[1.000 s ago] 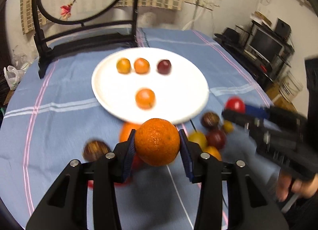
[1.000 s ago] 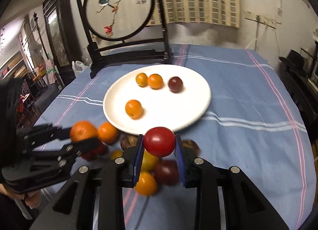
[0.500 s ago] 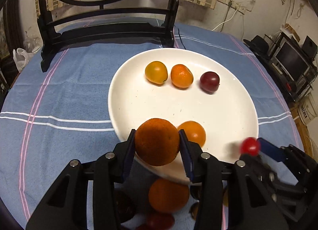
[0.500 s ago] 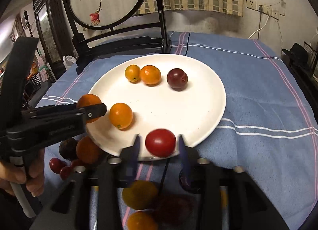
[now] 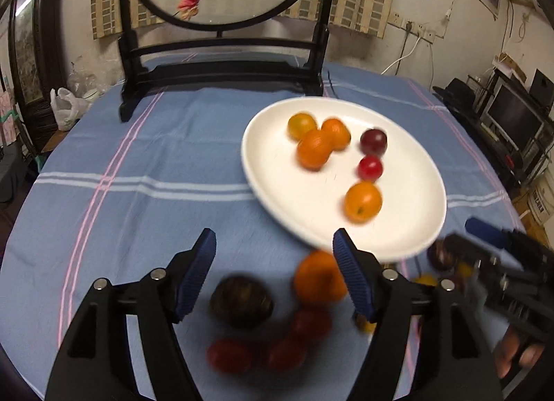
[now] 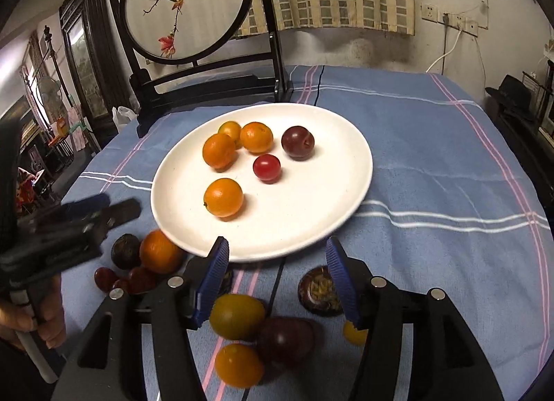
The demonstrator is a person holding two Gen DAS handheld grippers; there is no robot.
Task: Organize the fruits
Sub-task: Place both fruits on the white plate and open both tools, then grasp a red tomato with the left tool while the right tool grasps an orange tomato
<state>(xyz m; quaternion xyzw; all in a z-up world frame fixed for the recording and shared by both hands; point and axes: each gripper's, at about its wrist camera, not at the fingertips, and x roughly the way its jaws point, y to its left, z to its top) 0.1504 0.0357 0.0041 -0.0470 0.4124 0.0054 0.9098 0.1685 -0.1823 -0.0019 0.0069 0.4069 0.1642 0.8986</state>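
Observation:
A white plate (image 6: 339,214) (image 5: 408,228) on the blue cloth holds several fruits: oranges (image 6: 223,197), a red tomato (image 6: 266,167) and a dark plum (image 6: 297,142). My left gripper (image 5: 275,266) is open and empty, above loose fruit near the plate's front edge: an orange (image 5: 318,278), a dark passion fruit (image 5: 240,300) and red fruits (image 5: 228,354). My right gripper (image 6: 277,273) is open and empty over a yellow fruit (image 6: 237,316), a plum (image 6: 285,338) and a cut passion fruit (image 6: 316,292). The left gripper also shows in the right wrist view (image 6: 104,214).
A black wooden stand with a round embroidered screen (image 6: 187,3) stands at the table's far side behind the plate. Shelves and a monitor (image 5: 512,120) lie beyond the table's right edge. A plastic bag (image 5: 65,103) hangs off the far left.
Both grippers have opened and drawn back from the plate. The large orange and the red tomato they held now lie on the plate.

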